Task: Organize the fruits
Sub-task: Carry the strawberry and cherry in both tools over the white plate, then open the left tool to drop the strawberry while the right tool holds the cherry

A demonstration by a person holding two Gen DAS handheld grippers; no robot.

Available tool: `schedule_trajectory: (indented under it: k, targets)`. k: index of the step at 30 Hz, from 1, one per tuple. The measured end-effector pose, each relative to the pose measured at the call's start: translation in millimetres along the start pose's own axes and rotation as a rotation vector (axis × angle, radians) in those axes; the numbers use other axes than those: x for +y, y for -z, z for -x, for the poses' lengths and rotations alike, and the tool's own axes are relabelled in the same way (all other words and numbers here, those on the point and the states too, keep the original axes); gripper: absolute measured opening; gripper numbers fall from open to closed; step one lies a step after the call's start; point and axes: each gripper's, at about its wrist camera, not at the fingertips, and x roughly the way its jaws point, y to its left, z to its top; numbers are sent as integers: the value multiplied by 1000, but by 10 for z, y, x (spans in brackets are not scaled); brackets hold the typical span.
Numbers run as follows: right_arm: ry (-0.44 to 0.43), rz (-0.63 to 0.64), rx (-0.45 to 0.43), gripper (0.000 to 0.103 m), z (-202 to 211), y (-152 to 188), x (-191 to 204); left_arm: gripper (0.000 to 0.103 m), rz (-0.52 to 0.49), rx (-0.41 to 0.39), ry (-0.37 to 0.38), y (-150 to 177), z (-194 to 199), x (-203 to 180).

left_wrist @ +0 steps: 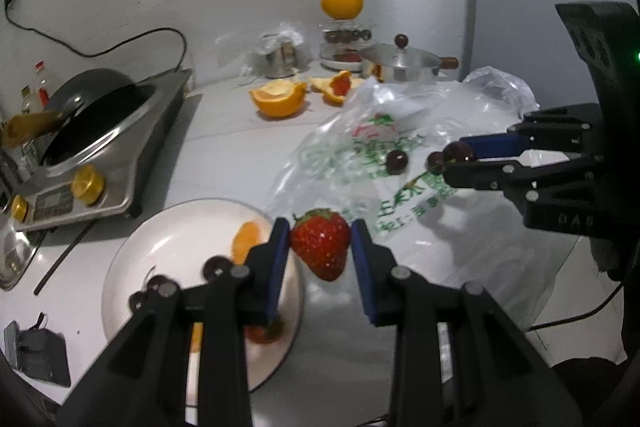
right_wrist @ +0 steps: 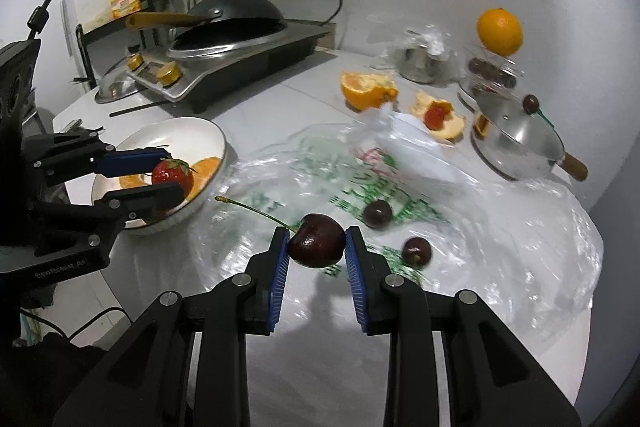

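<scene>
My left gripper (left_wrist: 320, 241) is shut on a red strawberry (left_wrist: 320, 247), held above the right rim of a white plate (left_wrist: 160, 247) that holds orange slices and dark cherries. In the right wrist view the same left gripper (right_wrist: 168, 173) and strawberry (right_wrist: 173, 174) hang over the plate (right_wrist: 208, 131). My right gripper (right_wrist: 316, 247) is shut on a dark cherry (right_wrist: 317, 245) with a long stem, above a clear plastic bag (right_wrist: 460, 211). The right gripper (left_wrist: 454, 157) shows at the right of the left wrist view, and two loose cherries (right_wrist: 377, 213) lie on the bag.
A cooker with a black wok (left_wrist: 96, 111) stands at the left. Orange halves and peel (left_wrist: 278, 97), a steel pot with lid (left_wrist: 404, 61), a jar with a whole orange (left_wrist: 342, 1) on top and a wrapped steel cup sit at the back.
</scene>
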Motion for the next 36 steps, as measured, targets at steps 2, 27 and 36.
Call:
schedule_trajectory:
  k: [2, 27, 36]
  targets:
    - [-2, 8, 1, 30, -18, -24, 75, 32, 12, 2, -7, 39, 11, 76]
    - [-35, 128, 33, 30, -185, -210, 822, 32, 118, 35, -73, 638, 191, 677]
    - [-27, 146, 45, 30, -189, -212, 950, 32, 148, 46, -47, 786, 151, 727]
